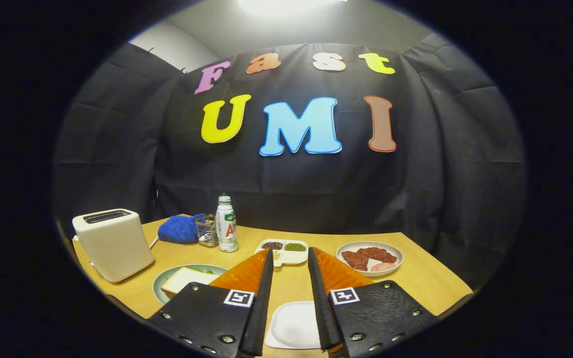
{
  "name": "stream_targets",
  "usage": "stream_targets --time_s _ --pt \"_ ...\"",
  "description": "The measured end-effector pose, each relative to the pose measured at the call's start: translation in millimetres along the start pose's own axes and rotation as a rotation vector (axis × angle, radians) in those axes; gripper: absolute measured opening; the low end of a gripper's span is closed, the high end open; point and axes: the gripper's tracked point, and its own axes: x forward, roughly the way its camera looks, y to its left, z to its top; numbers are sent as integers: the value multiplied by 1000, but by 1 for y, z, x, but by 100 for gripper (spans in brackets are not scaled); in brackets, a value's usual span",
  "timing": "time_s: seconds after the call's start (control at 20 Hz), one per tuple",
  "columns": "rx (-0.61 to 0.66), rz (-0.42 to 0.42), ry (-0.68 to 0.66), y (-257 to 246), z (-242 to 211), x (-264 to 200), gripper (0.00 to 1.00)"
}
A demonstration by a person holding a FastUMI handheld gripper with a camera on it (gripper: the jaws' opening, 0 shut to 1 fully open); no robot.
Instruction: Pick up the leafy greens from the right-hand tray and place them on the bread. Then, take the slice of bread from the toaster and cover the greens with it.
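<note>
Toaster at table far left. Bread slice on green plate w/ greens, prob. lettuce, behind it. Gripper fingers apart, holding nothing. Divided tray just ahead; meat plate to the right; white square plate between fingers, below.

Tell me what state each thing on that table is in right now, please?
tongs: open, holding nothing, above the table.
toaster: upright; no bread visible sticking out of its slot.
bread slice: flat on the green plate, uncovered.
bottle: upright, capped.
divided tray: holds greens and dark bits.
white plate: holds meat pieces.
square white dish: bare.
</note>
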Motion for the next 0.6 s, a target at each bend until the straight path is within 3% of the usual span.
stream_targets --time_s 0.3,0.6 --pt "-53 -125 30 -105 -23 -22 42" --pt "-106 -167 11 -212 -35 -34 37"
